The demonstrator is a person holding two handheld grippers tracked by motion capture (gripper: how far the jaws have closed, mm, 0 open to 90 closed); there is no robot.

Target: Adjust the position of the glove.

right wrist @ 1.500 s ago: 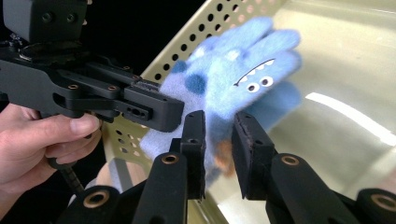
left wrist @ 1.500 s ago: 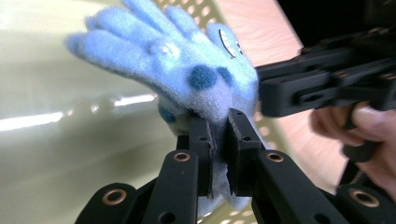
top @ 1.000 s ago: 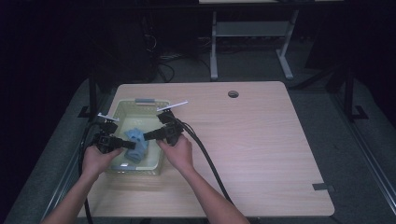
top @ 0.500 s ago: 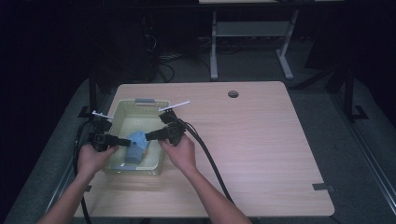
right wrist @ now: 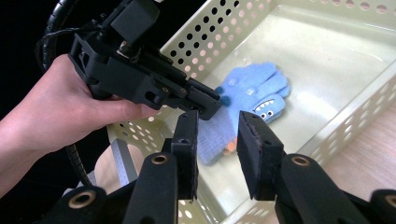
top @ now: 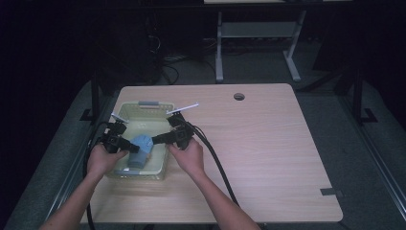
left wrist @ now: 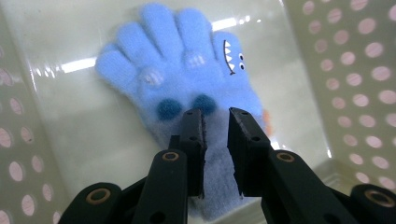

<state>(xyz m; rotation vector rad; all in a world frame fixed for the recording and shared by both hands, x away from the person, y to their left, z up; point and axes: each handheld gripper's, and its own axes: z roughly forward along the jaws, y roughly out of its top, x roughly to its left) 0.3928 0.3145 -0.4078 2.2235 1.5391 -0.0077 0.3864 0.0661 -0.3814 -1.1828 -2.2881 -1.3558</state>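
A blue glove [left wrist: 187,88] with a shark face is seen lying in a pale perforated basket [top: 125,113] at the left of the high view; its cuff is gripped between the jaws of the left gripper [left wrist: 215,119], low in the left gripper view; the right gripper [right wrist: 217,122] is held above the basket's rim, its jaws parted with nothing pressed between them, and they have just been opening; no writing can be read.
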